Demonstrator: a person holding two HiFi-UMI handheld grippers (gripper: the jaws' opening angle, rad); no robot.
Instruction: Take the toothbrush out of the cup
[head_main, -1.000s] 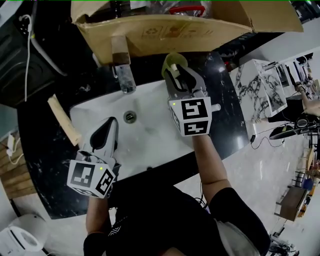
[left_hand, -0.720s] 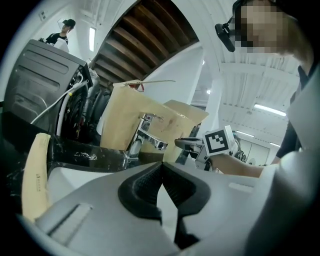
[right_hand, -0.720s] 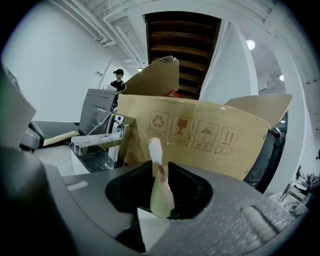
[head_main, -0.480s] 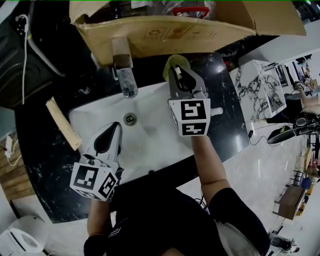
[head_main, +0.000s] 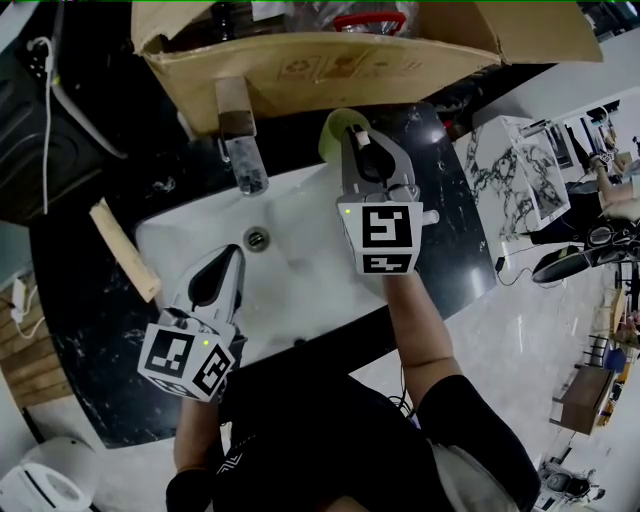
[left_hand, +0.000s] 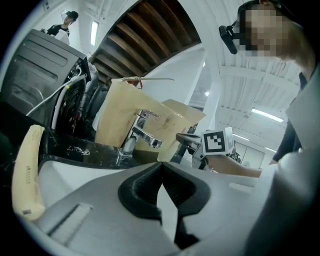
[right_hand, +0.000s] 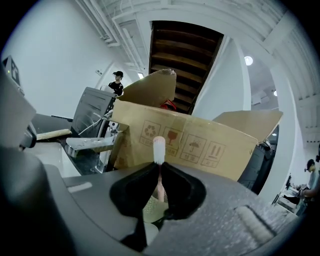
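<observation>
The right tongs (right_hand: 159, 169) are closing on the toothbrush (right_hand: 158, 149). It stands upright between the two black pads, its thin stem running down through the gap and its white end poking up just above the tips. Seen from that gripper's own view, the pads lie against the stem on either side. Below them the stem goes down into the pale green cup (right_hand: 153, 209), so the toothbrush is still in the cup.

From above, the cup (head_main: 336, 128) sits on the black marbled bench (head_main: 90, 330) at the far right corner of the white sink (head_main: 300, 235), right up against the front of a big cardboard box (head_main: 300, 62). The right tongs reach over the sink's edge and end directly over the cup's mouth, with the person's forearm stretched out behind the marker cube.

The left tongs (left_hand: 161, 169) are well away from all that, low over the near left part of the sink. Their tips are together, with only the white sink showing through the gap behind them and nothing caught there. The chrome tap (head_main: 243, 158) stands at the back of the sink between the two grippers, closer to the box than to either one.
</observation>
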